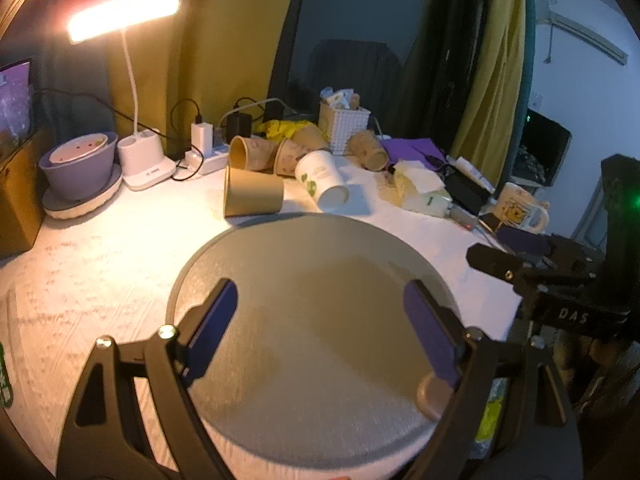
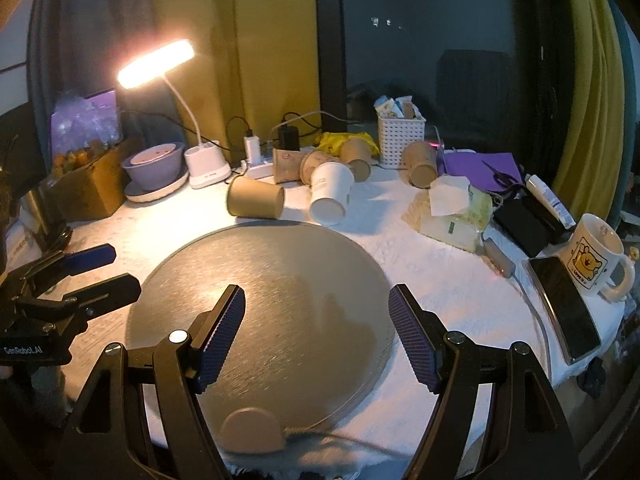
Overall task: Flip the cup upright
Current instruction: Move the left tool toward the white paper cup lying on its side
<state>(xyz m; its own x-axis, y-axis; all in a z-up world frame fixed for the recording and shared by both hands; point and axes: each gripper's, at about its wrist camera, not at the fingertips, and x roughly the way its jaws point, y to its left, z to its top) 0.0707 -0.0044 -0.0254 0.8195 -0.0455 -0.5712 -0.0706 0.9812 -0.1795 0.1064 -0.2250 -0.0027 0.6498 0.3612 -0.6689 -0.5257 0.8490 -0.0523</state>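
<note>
1. the left gripper (image 1: 320,320), black-framed with blue ribbed pads, hovers with its jaws spread wide over the round grey mat (image 1: 304,264) and holds nothing.
2. the right gripper (image 2: 318,328) has the same build; its jaws are also wide apart and empty above that round grey mat (image 2: 280,280), which lies on the white textured tablecloth (image 2: 440,280).
3. in the right wrist view the left gripper (image 2: 100,272) shows at the left edge, just beside the mat's left rim.
4. a plain brown paper cup (image 1: 253,193) lies on its side just beyond the far rim of the mat, its open mouth to the left; in the right wrist view the same cup (image 2: 256,199) sits at the mat's far-left edge.
5. to its right a white paper cup with green print (image 1: 322,181) also lies tipped over, its base toward the mat.
6. farther back several more patterned brown paper cups (image 1: 256,154) lie in a loose heap near a white lattice basket (image 1: 343,124).
7. a lit white desk lamp (image 1: 124,14) glows at the far left, beside a purple bowl (image 1: 78,164).
8. at the right, a white cartoon mug (image 2: 596,254) stands upright, just beside a dark smartphone (image 2: 566,308).
</note>
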